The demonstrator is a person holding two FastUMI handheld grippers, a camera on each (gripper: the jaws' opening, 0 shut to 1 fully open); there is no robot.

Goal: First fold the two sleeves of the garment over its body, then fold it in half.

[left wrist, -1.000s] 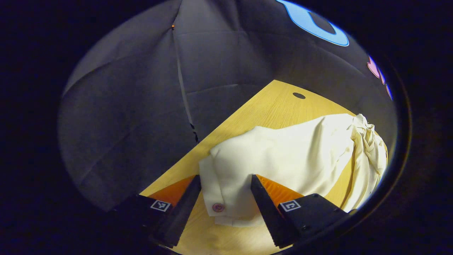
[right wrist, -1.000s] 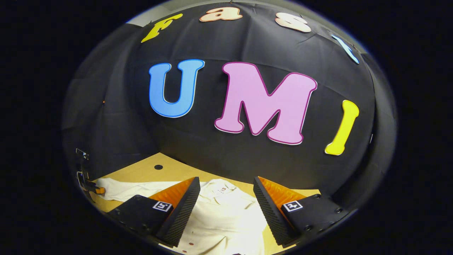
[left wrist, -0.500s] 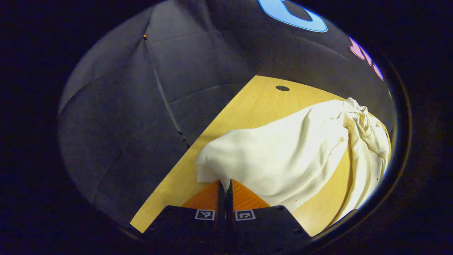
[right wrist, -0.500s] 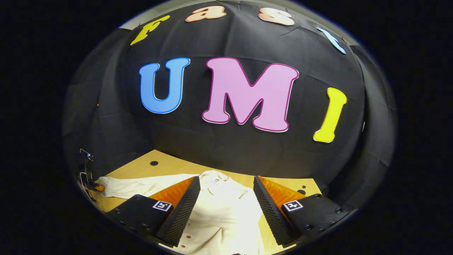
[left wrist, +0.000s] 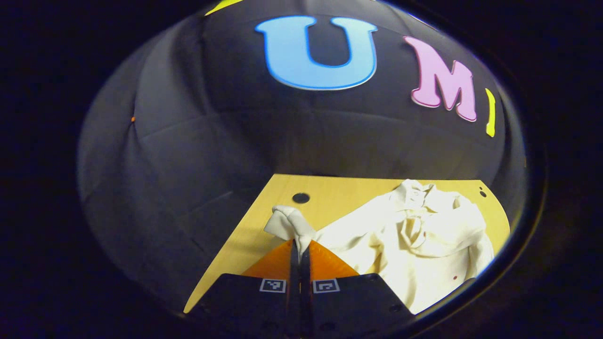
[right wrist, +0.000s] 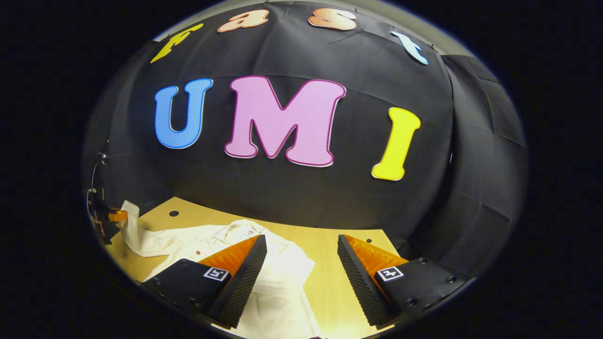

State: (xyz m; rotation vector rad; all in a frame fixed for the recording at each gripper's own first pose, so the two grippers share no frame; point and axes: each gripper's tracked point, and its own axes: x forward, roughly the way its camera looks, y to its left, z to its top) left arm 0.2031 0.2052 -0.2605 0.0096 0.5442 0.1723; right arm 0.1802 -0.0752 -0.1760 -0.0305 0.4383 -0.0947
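Note:
A cream shirt (left wrist: 414, 240) with small dark buttons lies rumpled on the wooden table (left wrist: 344, 193). My left gripper (left wrist: 299, 247) is shut on the cuff end of its sleeve (left wrist: 288, 224), which is lifted off the table and bunched above the fingertips. In the right gripper view the shirt (right wrist: 278, 278) spreads under and left of my right gripper (right wrist: 301, 254), which hangs open above it with nothing between its fingers. At that view's far left the left gripper (right wrist: 113, 215) holds the raised sleeve (right wrist: 131, 230).
Black cloth walls close in the table on the far and left sides. A round cable hole (left wrist: 300, 197) sits near the table's far left corner, a smaller hole (left wrist: 481, 192) at the far right. Bare wood (right wrist: 330, 292) shows right of the shirt.
My left gripper closed on the sleeve cuff, then lifted it and swung toward the shirt's body. My right gripper stayed open and drifted right over the shirt.

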